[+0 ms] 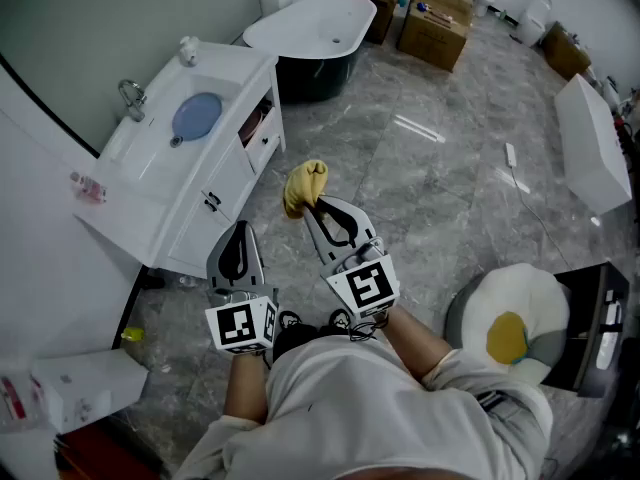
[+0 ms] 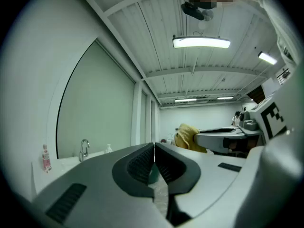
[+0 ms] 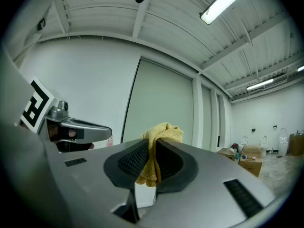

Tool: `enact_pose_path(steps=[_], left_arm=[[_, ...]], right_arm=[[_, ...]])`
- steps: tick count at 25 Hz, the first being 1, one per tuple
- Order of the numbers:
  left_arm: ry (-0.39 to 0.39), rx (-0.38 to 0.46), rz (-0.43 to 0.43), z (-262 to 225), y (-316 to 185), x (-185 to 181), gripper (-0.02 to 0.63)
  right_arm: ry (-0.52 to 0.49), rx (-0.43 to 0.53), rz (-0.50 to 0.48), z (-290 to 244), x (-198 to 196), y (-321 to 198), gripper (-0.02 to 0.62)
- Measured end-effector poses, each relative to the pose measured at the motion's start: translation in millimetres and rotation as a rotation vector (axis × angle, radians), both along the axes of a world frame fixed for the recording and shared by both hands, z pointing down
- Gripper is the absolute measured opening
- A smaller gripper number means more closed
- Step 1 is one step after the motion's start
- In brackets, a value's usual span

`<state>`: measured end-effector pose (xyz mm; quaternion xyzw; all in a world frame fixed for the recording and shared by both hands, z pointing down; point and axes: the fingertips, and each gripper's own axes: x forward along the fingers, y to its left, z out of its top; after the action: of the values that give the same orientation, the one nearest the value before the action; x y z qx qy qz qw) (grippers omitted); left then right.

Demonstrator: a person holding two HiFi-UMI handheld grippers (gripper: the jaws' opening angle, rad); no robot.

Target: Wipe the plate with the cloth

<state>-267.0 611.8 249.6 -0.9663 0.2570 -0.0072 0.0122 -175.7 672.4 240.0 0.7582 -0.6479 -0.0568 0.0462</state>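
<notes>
Head view: plate (image 1: 197,116) in sink (image 1: 163,163); right hand-held gripper (image 1: 312,204) clamps cloth (image 1: 303,183), left hand-held gripper (image 1: 239,228) closed empty.

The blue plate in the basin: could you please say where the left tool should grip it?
Probably its near rim, from above: the blue plate lies flat in the basin, so only its edge offers the left tool a pinch.

two tools (image 1: 240,230) (image 1: 314,206), one cloth (image 1: 303,185), one plate (image 1: 197,115), one bathtub (image 1: 310,23)

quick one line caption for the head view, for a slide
Right gripper shut on a yellow cloth, left gripper shut and empty, both away from the blue plate in the washbasin.
</notes>
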Motion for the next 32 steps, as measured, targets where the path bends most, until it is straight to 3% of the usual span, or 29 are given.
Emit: enact_pose_path(steps=[9,16,25,29,32], left_arm=[[-0.049,-0.047,0.040,27,10,9,0.024],[-0.098,-0.075,0.075,49,-3,15,0.025],[-0.095,-0.082,0.181,51,-5,29,0.026],[-0.089,-0.084,0.196,49,-25,25,0.095],[-0.094,-0.083,0.206,50,-39,18,0.104]], right_arm=[[-0.086,-0.044,0.017,29,7,4,0.048],[-0.085,-0.064,0.019,39,5,-5,0.048],[-0.080,-0.096,0.089,37,5,-10,0.048],[-0.077,-0.105,0.106,39,-2,-26,0.048],[-0.110,-0.131,0.125,40,-10,-36,0.048]])
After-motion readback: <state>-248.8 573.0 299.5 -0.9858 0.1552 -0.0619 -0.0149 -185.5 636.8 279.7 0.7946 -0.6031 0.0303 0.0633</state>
